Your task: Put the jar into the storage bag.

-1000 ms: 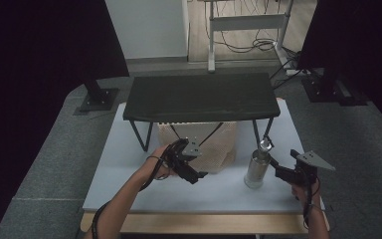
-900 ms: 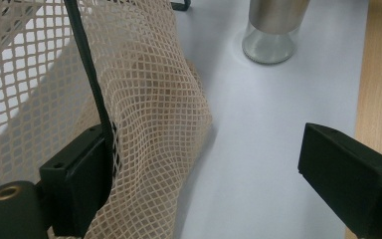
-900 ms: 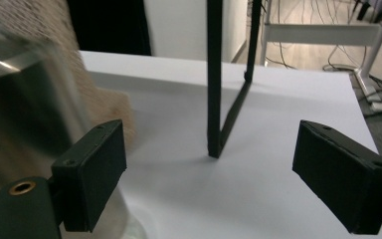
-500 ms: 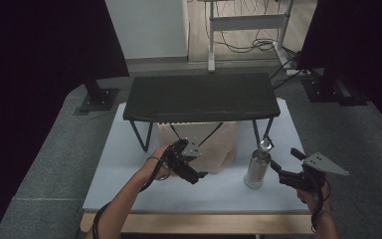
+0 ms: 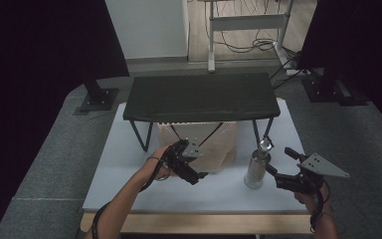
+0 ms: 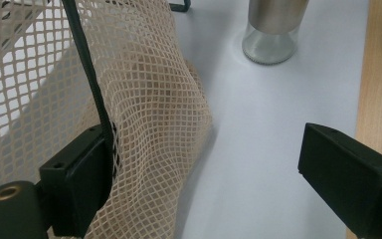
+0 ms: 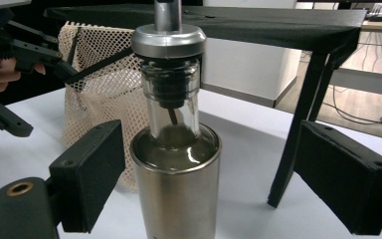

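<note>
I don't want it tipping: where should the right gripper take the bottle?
Grip the bottle on its wide steel sleeve, level from the front, where the open right gripper already flanks it. The glass neck is narrow, the top heavy.

White table [image 5: 129, 184] bears bottle [image 5: 256, 168], mesh bag [image 5: 214, 149], black stand [image 5: 199, 97].

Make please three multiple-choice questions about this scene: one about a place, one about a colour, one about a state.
1. Where does the bottle stand?
A. on the black stand
B. on the white table surface
C. inside the mesh bag

2. What colour is the mesh bag?
A. beige
B. blue
C. red

3. How is the right gripper?
A. shut on the bottle
B. open, jaws either side of the bottle
C. shut on the bag

Answers:
1 B, its base rests on the white table surface.
2 A, the netting is beige.
3 B, gaps show between both jaws and the bottle.
</note>
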Motion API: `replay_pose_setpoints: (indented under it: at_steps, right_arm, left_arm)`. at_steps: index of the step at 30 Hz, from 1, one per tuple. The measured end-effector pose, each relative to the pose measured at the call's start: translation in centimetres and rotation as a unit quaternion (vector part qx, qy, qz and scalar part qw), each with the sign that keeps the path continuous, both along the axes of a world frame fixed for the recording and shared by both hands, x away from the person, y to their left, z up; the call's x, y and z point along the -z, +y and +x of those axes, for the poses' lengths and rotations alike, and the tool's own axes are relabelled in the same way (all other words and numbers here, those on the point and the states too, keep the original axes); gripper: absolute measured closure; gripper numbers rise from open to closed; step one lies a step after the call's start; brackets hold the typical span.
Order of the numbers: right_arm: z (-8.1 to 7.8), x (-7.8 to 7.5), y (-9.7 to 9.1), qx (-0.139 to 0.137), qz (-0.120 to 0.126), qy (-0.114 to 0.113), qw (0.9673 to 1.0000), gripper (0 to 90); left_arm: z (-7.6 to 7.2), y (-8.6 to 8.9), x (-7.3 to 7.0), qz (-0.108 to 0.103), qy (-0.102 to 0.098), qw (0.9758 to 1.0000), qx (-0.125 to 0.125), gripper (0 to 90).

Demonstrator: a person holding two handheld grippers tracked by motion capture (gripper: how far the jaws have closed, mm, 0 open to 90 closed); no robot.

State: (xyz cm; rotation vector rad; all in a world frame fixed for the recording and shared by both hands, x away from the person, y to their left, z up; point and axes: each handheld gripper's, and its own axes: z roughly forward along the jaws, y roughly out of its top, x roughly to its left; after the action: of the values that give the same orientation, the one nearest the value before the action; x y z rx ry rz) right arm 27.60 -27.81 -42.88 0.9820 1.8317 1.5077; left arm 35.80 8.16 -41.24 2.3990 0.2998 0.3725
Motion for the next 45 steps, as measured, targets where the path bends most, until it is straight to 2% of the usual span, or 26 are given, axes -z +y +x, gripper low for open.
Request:
replay_pose_setpoints:
  at_steps: [10,20,22,23,24,25,26,35,45]
  right_arm:
    - [0.4,-0.1,0.5,-0.015,0.002,0.000,0.9999,15.0]
    - [1.1,-0.7,1.8,-0.043,-0.006,-0.006,0.9990,23.6]
    - [1.4,-0.9,2.1,-0.051,-0.010,-0.009,0.9986,30.7]
    - [1.4,-0.9,2.1,-0.051,-0.010,-0.009,0.9986,30.7]
    - [1.6,-1.0,2.2,-0.050,-0.009,-0.011,0.9986,36.2]
    - [1.6,-1.0,2.2,-0.050,-0.009,-0.011,0.9986,36.2]
    - [1.8,-1.0,2.2,-0.050,-0.004,-0.014,0.9987,41.0]
    - [2.3,-0.8,2.4,-0.048,0.005,-0.022,0.9986,60.0]
    - [2.3,-1.0,2.8,-0.046,0.013,-0.018,0.9987,60.2]
  left_arm:
    - [-0.1,0.0,0.0,0.002,-0.002,1.0000,0.000,9.3]
    - [-0.1,-0.1,0.1,0.003,-0.005,1.0000,-0.002,9.2]
    - [-0.1,-0.1,0.1,0.003,-0.005,1.0000,-0.002,9.2]
    - [-0.1,-0.1,0.1,0.003,-0.005,1.0000,-0.002,9.2]
    - [-0.1,-0.1,0.1,0.003,-0.005,1.0000,-0.003,9.2]
    - [-0.1,-0.1,0.1,0.002,-0.006,1.0000,-0.003,9.2]
    - [-0.1,-0.1,0.1,0.002,-0.006,1.0000,-0.003,9.1]
    - [-0.1,-0.2,0.3,0.003,-0.007,1.0000,-0.004,8.9]
    - [-0.2,-0.1,0.3,0.004,-0.010,0.9999,-0.003,8.9]
